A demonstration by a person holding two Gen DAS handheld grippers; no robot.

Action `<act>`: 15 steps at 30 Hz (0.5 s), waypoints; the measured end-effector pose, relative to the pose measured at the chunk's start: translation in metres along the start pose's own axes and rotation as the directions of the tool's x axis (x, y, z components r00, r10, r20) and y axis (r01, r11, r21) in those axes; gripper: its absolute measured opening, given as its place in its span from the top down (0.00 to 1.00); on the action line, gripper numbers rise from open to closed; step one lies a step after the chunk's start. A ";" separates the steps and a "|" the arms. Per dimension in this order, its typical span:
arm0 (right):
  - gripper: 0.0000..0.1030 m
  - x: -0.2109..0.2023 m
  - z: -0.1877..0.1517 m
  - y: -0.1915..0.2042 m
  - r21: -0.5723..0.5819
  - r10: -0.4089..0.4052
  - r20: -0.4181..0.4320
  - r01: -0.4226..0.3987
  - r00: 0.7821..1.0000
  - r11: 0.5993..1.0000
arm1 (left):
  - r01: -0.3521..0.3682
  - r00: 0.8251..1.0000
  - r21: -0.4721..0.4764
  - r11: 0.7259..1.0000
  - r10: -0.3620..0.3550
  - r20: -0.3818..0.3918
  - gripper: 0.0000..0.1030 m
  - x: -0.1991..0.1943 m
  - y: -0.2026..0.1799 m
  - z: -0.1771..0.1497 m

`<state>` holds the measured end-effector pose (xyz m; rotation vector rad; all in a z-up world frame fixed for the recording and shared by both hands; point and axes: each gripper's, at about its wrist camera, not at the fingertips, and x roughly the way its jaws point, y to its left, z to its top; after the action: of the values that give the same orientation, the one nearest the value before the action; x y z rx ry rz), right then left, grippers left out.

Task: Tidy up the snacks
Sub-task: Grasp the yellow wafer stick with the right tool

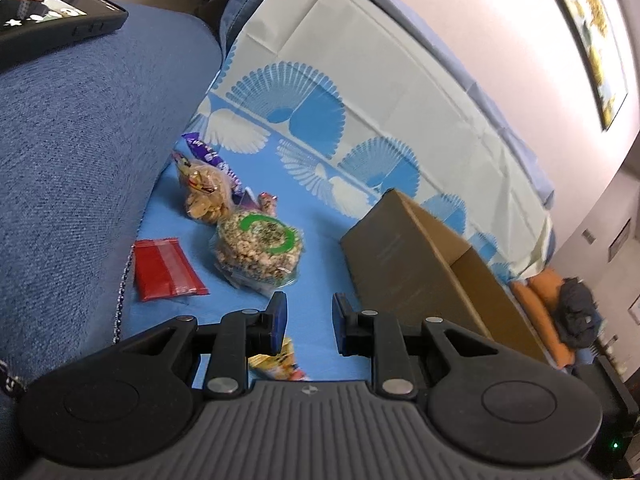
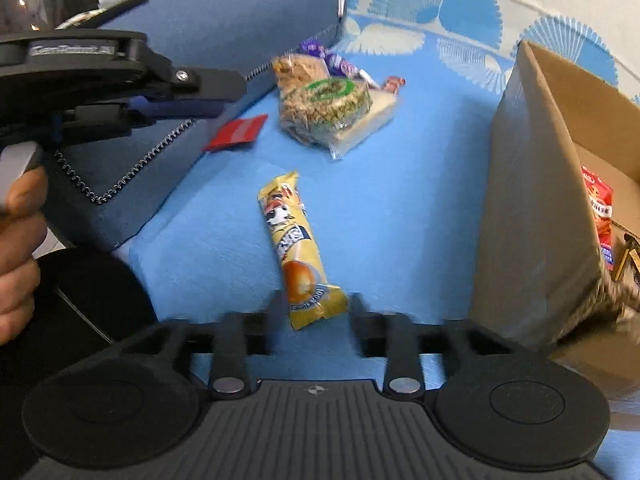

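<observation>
Snacks lie on a blue patterned cloth (image 1: 320, 216). A round puffed-grain cake pack (image 1: 258, 250) with a green ring sits mid-left, with a bag of cookies (image 1: 204, 196) and a purple packet (image 1: 212, 156) behind it. A red flat packet (image 1: 164, 270) lies by the cushion. My left gripper (image 1: 310, 320) is open and empty, above a yellow snack bar (image 1: 276, 360). A cardboard box (image 1: 420, 264) stands on the right. In the right wrist view my right gripper (image 2: 314, 312) is open around the near end of the yellow snack bar (image 2: 294, 248). The cardboard box (image 2: 536, 208) holds a red packet (image 2: 600, 216).
A blue cushion (image 1: 80, 140) borders the left, with a black phone (image 1: 52, 8) on top. In the right wrist view the left gripper (image 2: 120, 92) and the hand holding it (image 2: 16, 256) hover at left. Orange cushions and a dark bag (image 1: 576, 312) lie far right.
</observation>
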<state>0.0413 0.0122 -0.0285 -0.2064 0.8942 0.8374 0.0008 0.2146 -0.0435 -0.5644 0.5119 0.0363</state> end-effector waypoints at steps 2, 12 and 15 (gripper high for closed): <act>0.49 0.007 0.001 -0.003 -0.007 0.018 0.027 -0.018 0.999 1.000 | -0.030 0.999 0.014 0.999 0.031 -0.025 0.71 0.007 -0.002 0.000; 0.75 0.036 0.003 0.002 -0.132 0.043 0.076 -0.033 0.996 0.991 | -0.102 0.991 0.012 0.995 0.103 -0.080 0.41 0.021 0.000 0.000; 0.75 0.033 0.004 0.000 -0.113 0.041 0.070 -0.033 0.997 0.993 | -0.124 0.990 0.015 0.992 0.124 -0.066 0.36 0.022 -0.002 0.002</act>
<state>0.0549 0.0328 -0.0513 -0.2562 0.7864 0.9245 0.0211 0.2112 -0.0516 -0.5243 0.6115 0.1333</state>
